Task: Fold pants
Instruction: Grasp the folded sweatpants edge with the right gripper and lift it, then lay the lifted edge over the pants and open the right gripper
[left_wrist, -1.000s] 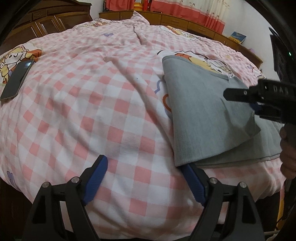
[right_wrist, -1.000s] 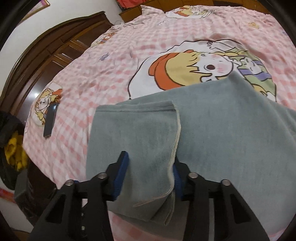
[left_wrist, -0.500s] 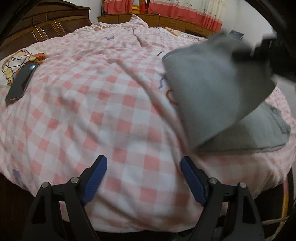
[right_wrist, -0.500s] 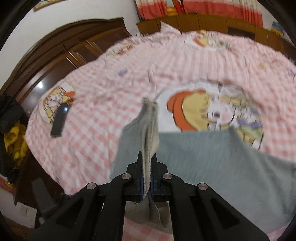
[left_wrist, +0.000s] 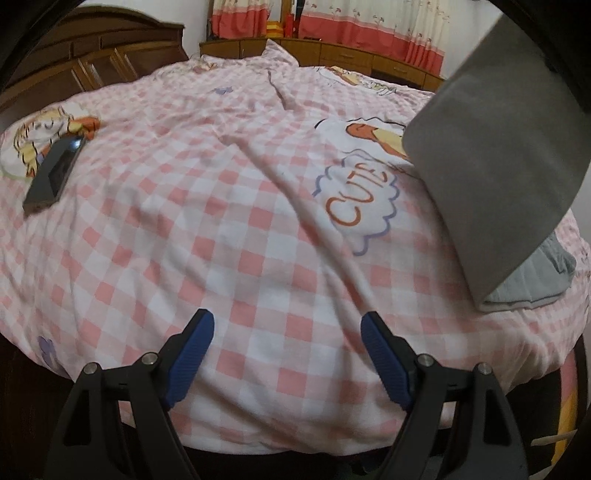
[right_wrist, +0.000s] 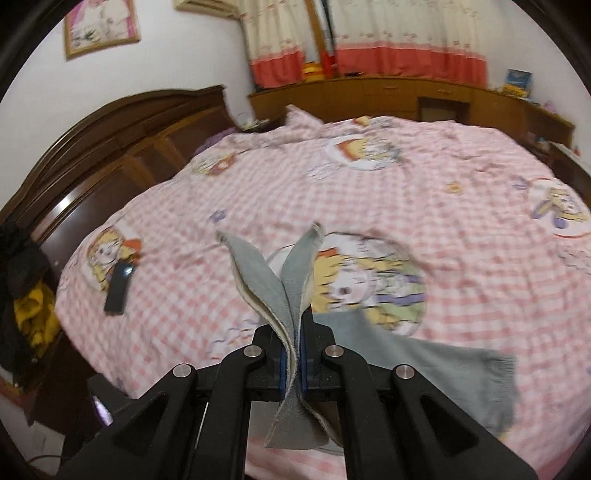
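Observation:
The grey pants (left_wrist: 498, 158) hang lifted at the right of the left wrist view, their lower part (left_wrist: 532, 284) resting on the pink checked bedspread (left_wrist: 229, 206). My right gripper (right_wrist: 291, 365) is shut on the pants' edge (right_wrist: 288, 288), two layers sticking up between the pads, and the rest of the pants (right_wrist: 436, 365) trails down to the bed at the right. My left gripper (left_wrist: 286, 358) is open and empty over the bed's near edge, left of the pants.
A dark phone (left_wrist: 53, 173) lies on the bed at the left; it also shows in the right wrist view (right_wrist: 118, 288). A wooden headboard (right_wrist: 110, 147) stands at the left, cabinets and curtains behind. Dark and yellow clothes (right_wrist: 26, 295) hang beside the bed.
My right gripper shut on the pants' edge and lifted it up and away from the bed. The fabric now hangs in the air. My left gripper stayed open in place.

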